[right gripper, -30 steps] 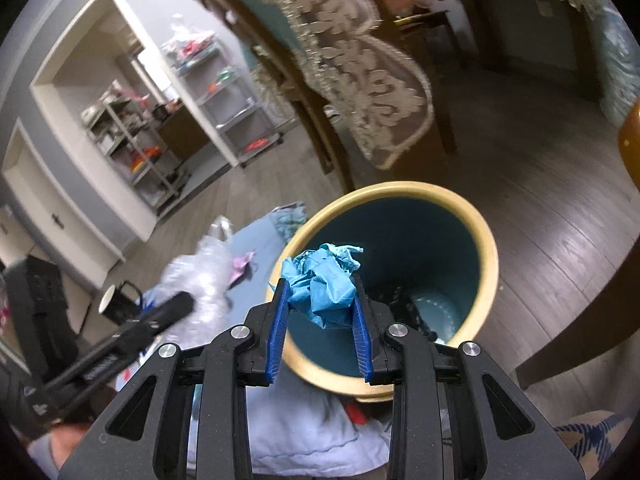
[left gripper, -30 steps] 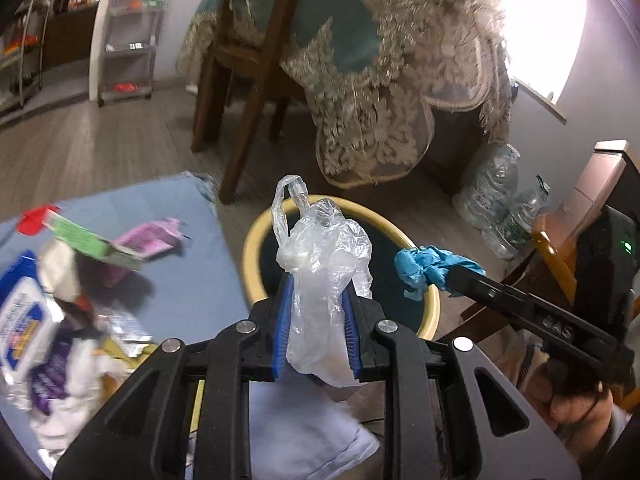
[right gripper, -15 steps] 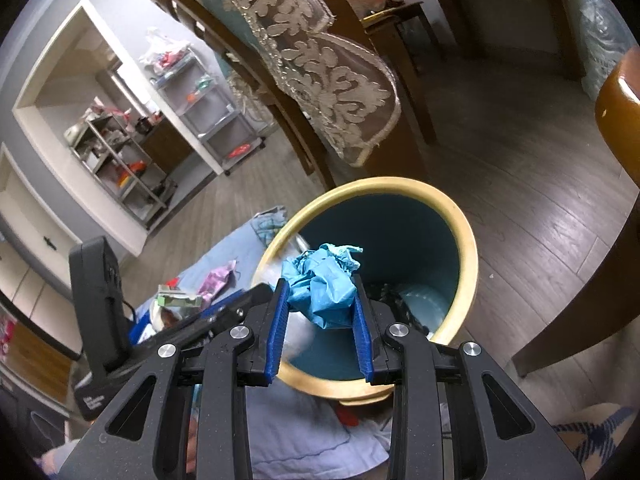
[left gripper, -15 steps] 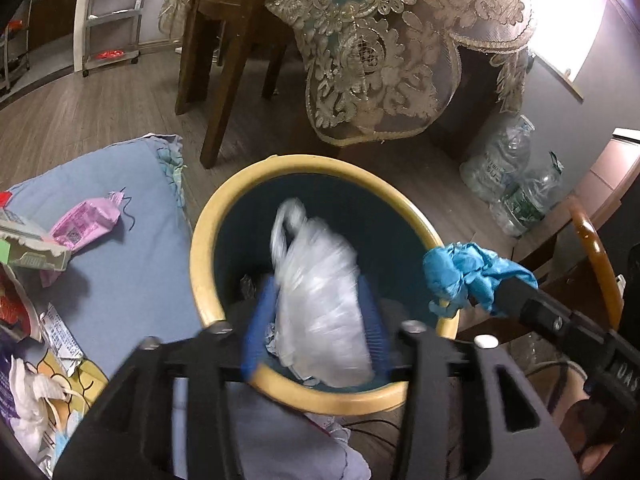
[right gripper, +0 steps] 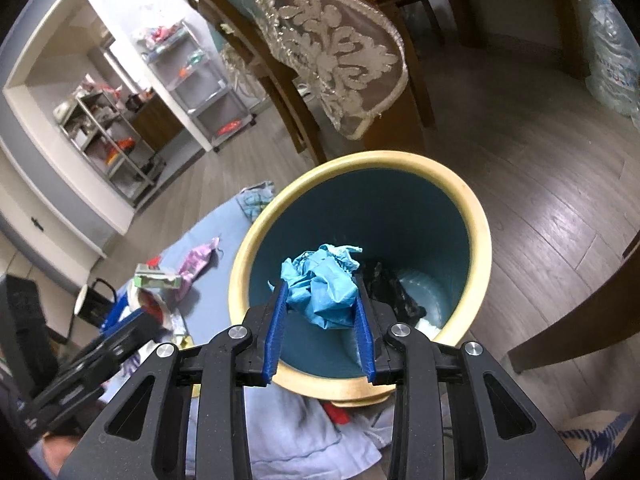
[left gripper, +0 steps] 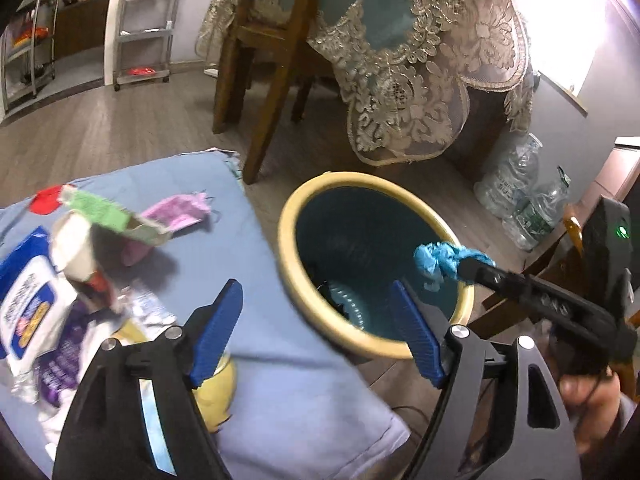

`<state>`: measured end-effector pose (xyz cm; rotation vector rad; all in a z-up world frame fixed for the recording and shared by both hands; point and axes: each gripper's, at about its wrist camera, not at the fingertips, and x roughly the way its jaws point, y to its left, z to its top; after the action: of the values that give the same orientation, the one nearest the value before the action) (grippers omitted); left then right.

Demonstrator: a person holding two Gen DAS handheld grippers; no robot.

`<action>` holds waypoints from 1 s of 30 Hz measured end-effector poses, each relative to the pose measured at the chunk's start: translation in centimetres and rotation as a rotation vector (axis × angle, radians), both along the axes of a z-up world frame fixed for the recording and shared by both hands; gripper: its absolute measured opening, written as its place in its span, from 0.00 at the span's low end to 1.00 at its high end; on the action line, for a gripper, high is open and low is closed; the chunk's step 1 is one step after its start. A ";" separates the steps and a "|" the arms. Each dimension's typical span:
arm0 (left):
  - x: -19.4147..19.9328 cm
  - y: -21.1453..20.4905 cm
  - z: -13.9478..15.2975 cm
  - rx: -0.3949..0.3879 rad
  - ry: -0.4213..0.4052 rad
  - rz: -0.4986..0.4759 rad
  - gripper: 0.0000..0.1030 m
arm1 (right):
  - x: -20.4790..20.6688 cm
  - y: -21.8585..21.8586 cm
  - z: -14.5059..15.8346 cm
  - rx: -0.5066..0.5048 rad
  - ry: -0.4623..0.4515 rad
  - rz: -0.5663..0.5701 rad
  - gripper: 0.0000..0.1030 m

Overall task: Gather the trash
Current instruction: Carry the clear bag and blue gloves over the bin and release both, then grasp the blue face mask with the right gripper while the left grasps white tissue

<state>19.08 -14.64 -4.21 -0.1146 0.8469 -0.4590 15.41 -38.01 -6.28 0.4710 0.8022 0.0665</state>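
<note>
A round bin [left gripper: 304, 208] with a yellow rim and teal inside stands on the floor beside a blue cloth [left gripper: 256, 272]; it also shows in the right wrist view [right gripper: 476, 216]. My left gripper [left gripper: 316, 332] is open and empty, over the cloth's edge and the bin's near rim. My right gripper [right gripper: 320, 312] is shut on a crumpled blue glove [right gripper: 324, 292] and holds it over the bin's mouth; the glove also shows in the left wrist view [left gripper: 440, 260]. Trash lies in the bin's bottom [right gripper: 400, 292].
On the cloth lie a pink mask [left gripper: 176, 212], a green box [left gripper: 112, 216], a blue and white wipes pack [left gripper: 24, 300] and other wrappers. A wooden chair [left gripper: 264, 60] and a lace-covered table [left gripper: 420, 60] stand behind the bin. Water bottles [left gripper: 520, 196] stand at the right.
My left gripper opened and let go of the clear plastic bag, which dropped into the bin, then drew back toward the cloth. My right gripper kept holding the blue glove over the bin.
</note>
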 end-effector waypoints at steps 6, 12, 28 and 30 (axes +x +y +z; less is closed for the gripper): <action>-2.4 3.3 0.0 0.040 -0.011 0.022 0.74 | 0.7 0.5 -0.5 -0.035 0.019 0.012 0.35; -4.2 7.2 0.0 0.058 -0.011 0.086 0.76 | 1.1 1.1 -1.0 -0.077 0.040 0.017 0.49; -8.9 17.1 0.2 0.034 -0.022 0.334 0.82 | -0.9 3.5 -0.2 -0.146 0.022 0.076 0.78; -9.1 17.2 0.3 0.027 -0.032 0.337 0.82 | -1.4 4.8 -0.1 -0.171 0.015 0.116 0.78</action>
<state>9.99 2.52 -3.93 -0.2202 0.7842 -0.1328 14.04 -33.17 -6.41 0.2638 0.8424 0.1016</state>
